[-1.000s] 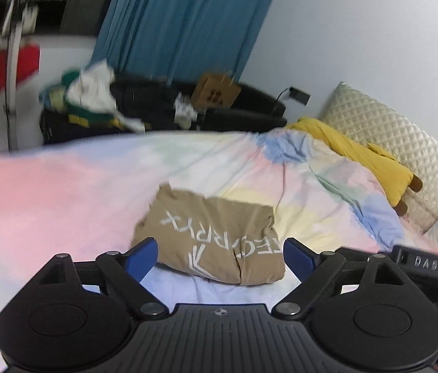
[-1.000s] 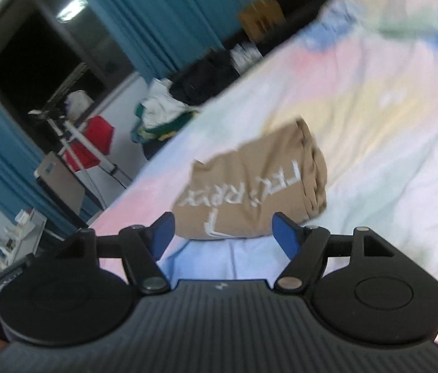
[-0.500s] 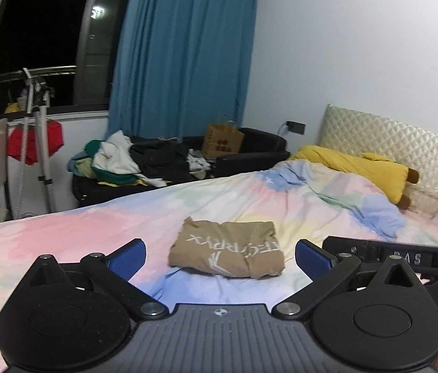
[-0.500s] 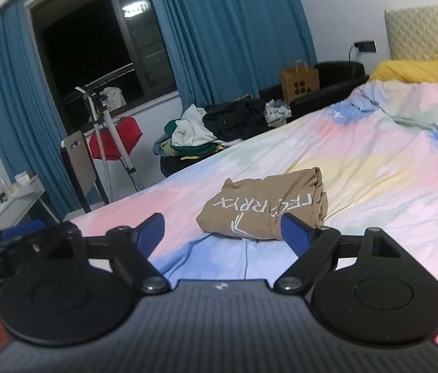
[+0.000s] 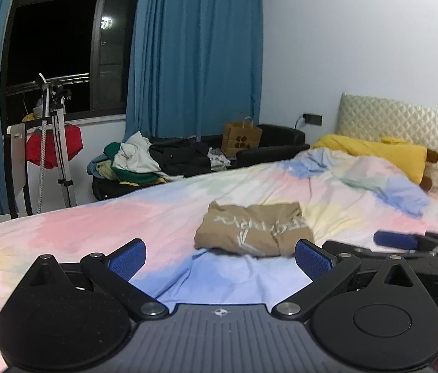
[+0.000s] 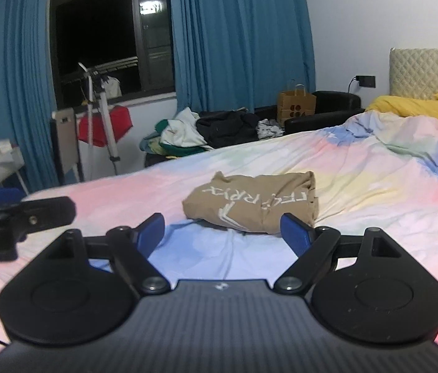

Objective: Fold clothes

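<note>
A tan shirt with white lettering [image 5: 254,230] lies folded into a compact rectangle on the pastel bed cover [image 5: 94,227]; it also shows in the right wrist view [image 6: 251,205]. My left gripper [image 5: 220,258] is open and empty, held back from the shirt's near edge. My right gripper [image 6: 222,231] is open and empty, also short of the shirt. The right gripper's blue tip [image 5: 396,241] shows at the right of the left wrist view. The left gripper [image 6: 16,214] shows at the left of the right wrist view.
A pile of clothes [image 6: 184,138] lies on a dark sofa beyond the bed, beside a paper bag [image 6: 295,104]. A tripod [image 6: 100,118] and chair stand by the window. A yellow pillow [image 5: 374,152] and a quilted headboard [image 5: 405,124] are at the right.
Both grippers have pulled back and tilted up from the folded shirt, so the room now fills the views. The shirt has stayed in place.
</note>
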Tool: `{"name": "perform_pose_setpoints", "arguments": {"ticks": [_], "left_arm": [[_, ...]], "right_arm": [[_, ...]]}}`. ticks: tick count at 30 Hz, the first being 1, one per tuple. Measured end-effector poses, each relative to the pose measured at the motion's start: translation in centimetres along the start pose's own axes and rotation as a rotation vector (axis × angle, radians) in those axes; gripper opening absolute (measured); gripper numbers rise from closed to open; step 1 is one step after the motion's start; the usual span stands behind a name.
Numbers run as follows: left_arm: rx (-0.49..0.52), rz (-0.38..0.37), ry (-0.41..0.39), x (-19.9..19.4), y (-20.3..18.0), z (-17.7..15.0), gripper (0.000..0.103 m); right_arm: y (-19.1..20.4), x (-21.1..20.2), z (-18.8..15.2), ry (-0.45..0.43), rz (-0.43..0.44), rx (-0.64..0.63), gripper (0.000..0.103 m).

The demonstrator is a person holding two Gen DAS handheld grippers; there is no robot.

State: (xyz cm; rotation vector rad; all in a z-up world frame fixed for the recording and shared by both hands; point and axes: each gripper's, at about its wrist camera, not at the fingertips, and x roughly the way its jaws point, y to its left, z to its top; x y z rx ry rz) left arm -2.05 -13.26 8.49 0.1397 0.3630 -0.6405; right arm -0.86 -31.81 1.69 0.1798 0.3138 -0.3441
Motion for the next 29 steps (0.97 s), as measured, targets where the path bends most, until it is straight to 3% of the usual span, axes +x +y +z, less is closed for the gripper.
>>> {"name": "perform_pose_setpoints", "arguments": {"ticks": [12, 29], "left_arm": [[-0.022, 0.030, 0.044, 2.3, 0.6, -3.0, 0.103], [-0.025, 0.050, 0.021, 1.6, 1.0, -2.9, 0.103]], "right_arm": [[-0.7, 0.5, -1.6, -0.049, -0.056, 0.024, 0.083], [-0.4, 0.9, -1.9, -0.033, -0.063, 0.008, 0.083]]}}
